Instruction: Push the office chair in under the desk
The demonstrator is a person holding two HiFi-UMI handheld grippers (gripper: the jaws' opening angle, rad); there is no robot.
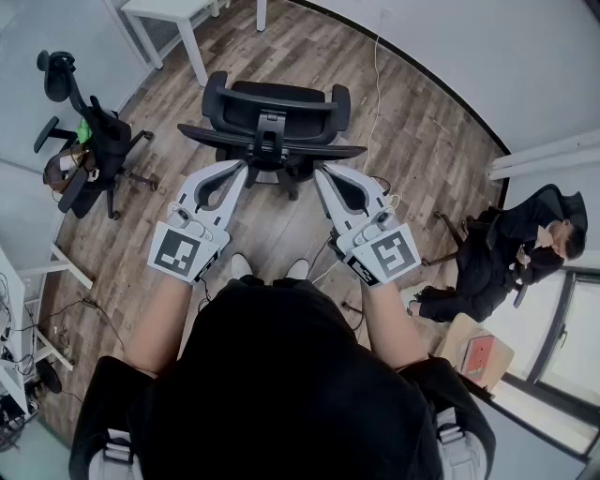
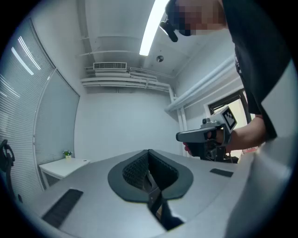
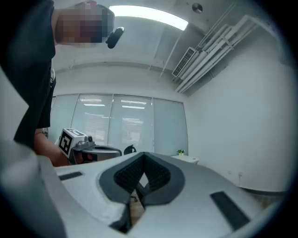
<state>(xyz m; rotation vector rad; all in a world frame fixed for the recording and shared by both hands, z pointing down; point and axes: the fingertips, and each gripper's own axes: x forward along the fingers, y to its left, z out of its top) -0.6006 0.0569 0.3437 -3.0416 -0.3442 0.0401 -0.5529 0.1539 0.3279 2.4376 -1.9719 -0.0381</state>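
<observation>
Flanking office chair [image 1: 272, 112] backrest edge: left gripper [image 1: 241, 168], right gripper [image 1: 320, 172], fingers clenched, empty; open floor [image 1: 234, 52] toward desk [image 1: 161, 9].

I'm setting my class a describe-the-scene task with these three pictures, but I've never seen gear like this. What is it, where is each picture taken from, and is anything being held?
There is no robot here. A person holds a hand tool in each hand: the left claw and the right claw. The top-down picture comes from a camera on the person's head. The other two come from cameras riding on each claw, looking along its jaws. Both claws are shut and hold nothing. Just ahead, on the wooden floor, stands a black office chair, with a white desk beyond it. A second chair stands at the left, and a seated person is at the right.
</observation>
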